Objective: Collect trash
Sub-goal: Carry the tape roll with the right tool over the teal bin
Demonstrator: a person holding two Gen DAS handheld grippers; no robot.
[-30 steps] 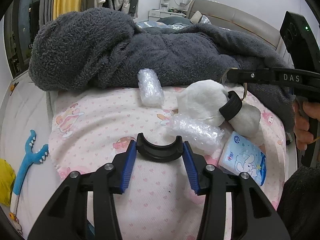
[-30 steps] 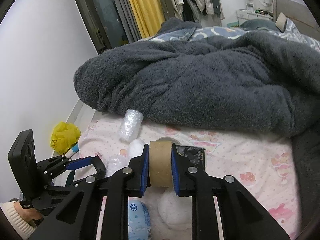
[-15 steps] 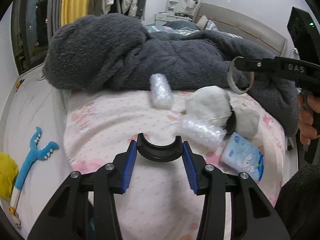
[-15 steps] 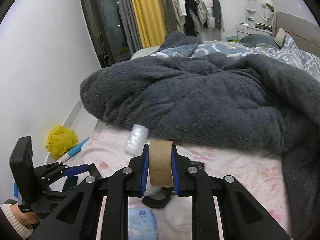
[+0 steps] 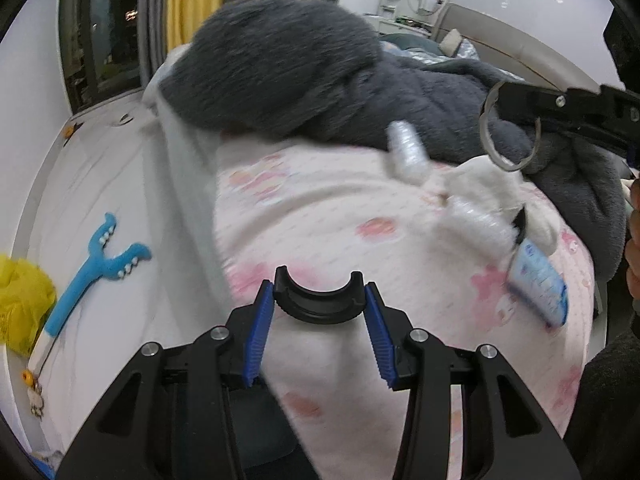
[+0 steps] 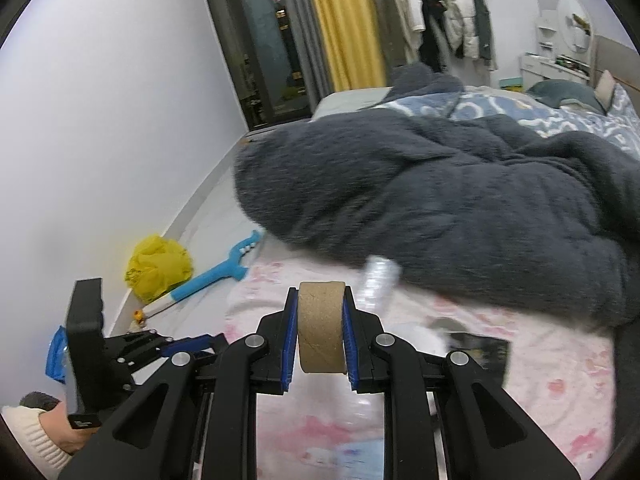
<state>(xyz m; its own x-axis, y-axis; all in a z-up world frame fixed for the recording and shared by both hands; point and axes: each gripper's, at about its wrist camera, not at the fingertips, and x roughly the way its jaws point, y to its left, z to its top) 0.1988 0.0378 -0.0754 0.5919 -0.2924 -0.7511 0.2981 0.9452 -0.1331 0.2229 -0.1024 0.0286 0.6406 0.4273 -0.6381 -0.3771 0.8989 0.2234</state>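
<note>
Presently, listed left to right:

Yellow bag (image 6: 158,266): crumpled on the floor by the wall, well left of both tongs; probably the trash bag, a judgement only.
Blue toy (image 5: 94,270): on the floor just right of the bag; not trash by its look.
Left gripper (image 5: 319,314): clenched on a black half-ring piece (image 5: 318,304), pads pressing its two ends.
Right gripper (image 6: 321,334): clenched on an empty cardboard tape core (image 6: 321,328), held clear above the pink sheet (image 5: 304,216).
Bubble-wrap rolls (image 5: 406,152): two on the sheet, ahead and right of the left tongs, untouched.
White wads (image 5: 490,184): beside the nearer roll, below the right tongs' tip.
Tissue pack (image 5: 538,284): far right on the sheet's edge.
Grey blanket (image 6: 460,196): heaped beyond everything.
Step in hand: carrying two picked pieces off the bed.
Next move: likely swing both tongs left and down over the bag, release there, then return for the wrap and wads.
</note>
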